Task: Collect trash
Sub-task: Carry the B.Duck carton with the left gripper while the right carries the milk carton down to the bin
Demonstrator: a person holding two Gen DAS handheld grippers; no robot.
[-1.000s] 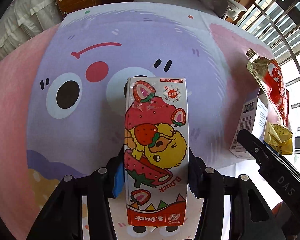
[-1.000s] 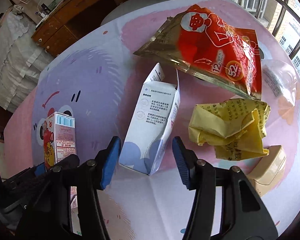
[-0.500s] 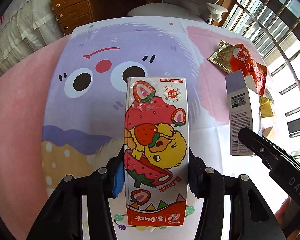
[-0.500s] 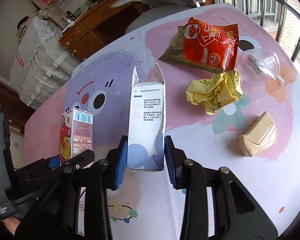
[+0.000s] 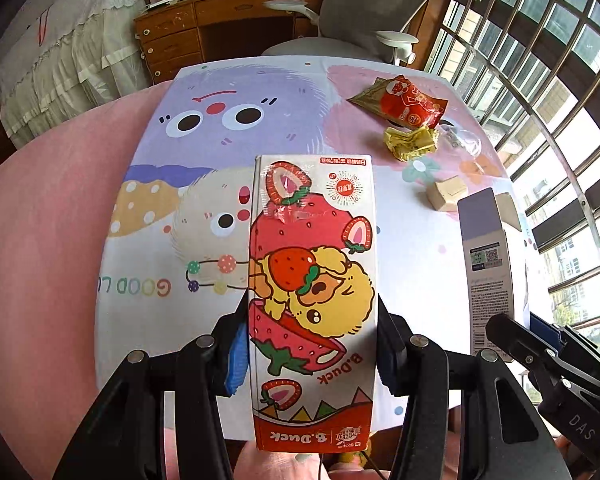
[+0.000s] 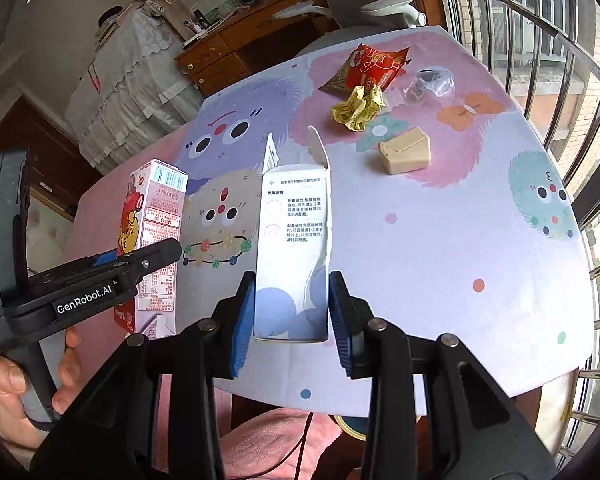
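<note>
A strawberry drink carton (image 5: 314, 300) is pinched upright between the pads of the left gripper (image 5: 312, 354), while an opened white box (image 6: 294, 248) is clamped at its base by the right gripper (image 6: 292, 316); both are held up off the cartoon tablecloth (image 6: 440, 240), out over its near edge. Four pieces of trash are left on the cloth, all beyond the white box: a tan packet (image 6: 405, 151) nearest it, a crumpled yellow paper (image 6: 358, 107) farther on, a red foil pouch (image 6: 374, 66) just behind that, and a clear plastic wrapper (image 6: 432, 82) to the pouch's right. No bin is shown. The carry is judged best done with both grips kept firm and level, since the white box's thin walls could buckle if squeezed harder, and its loose top flaps should be kept clear of the carton
</note>
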